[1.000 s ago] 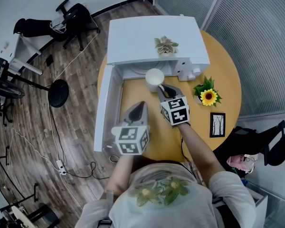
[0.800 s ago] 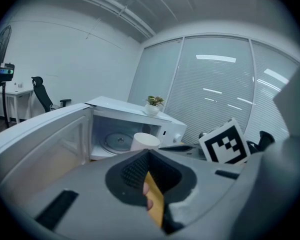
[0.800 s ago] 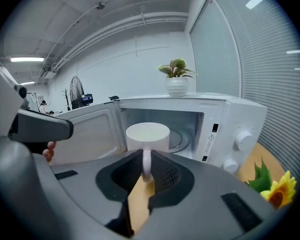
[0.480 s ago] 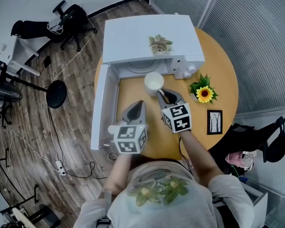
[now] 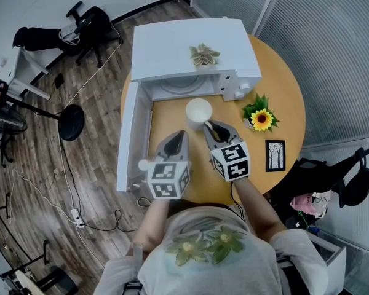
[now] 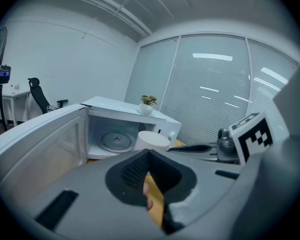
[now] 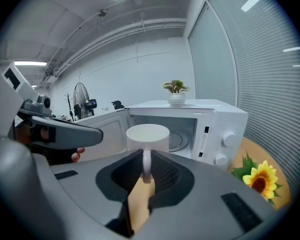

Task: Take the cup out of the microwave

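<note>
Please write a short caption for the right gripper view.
Right gripper holds the white cup by its handle before open microwave.

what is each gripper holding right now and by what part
The right gripper holds the white cup by its handle, pinched between the jaws. The left gripper holds nothing, jaws together.

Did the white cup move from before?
Yes. Held in the right gripper, the cup has come farther away from the open microwave, toward the person.
</note>
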`<state>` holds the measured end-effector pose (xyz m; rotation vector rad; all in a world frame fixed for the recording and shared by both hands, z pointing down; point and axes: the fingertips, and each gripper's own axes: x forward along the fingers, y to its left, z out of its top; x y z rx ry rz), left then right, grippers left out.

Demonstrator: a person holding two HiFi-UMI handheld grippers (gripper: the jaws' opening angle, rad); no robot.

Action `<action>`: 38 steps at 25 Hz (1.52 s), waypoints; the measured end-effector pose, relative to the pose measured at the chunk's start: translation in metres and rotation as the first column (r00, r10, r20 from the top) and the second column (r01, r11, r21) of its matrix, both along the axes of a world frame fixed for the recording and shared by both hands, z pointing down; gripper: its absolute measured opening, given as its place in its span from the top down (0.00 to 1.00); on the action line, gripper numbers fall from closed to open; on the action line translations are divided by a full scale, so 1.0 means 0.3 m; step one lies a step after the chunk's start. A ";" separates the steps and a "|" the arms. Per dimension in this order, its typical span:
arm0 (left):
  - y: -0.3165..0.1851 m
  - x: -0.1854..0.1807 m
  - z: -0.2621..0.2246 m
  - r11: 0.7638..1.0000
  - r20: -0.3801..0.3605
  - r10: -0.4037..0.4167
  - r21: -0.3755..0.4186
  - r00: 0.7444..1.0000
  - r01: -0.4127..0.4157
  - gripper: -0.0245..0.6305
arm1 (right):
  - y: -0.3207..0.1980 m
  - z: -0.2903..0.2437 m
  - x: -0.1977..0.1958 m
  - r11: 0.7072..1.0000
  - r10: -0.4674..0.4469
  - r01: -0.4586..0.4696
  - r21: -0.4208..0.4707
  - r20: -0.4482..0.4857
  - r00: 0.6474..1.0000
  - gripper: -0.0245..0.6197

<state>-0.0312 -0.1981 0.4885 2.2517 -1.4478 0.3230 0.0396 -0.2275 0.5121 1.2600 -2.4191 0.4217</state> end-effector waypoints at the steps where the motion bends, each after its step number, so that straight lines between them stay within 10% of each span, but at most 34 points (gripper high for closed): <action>1: 0.003 -0.001 -0.003 1.000 0.001 0.001 0.002 1.000 -0.001 0.96 | 0.009 -0.005 0.000 1.000 0.002 -0.002 0.002 0.002 1.000 0.87; 38: 0.153 -0.033 -0.148 0.994 0.002 0.083 0.077 0.997 -0.083 0.96 | 0.255 -0.293 -0.025 0.989 0.073 -0.074 0.126 0.015 0.997 0.87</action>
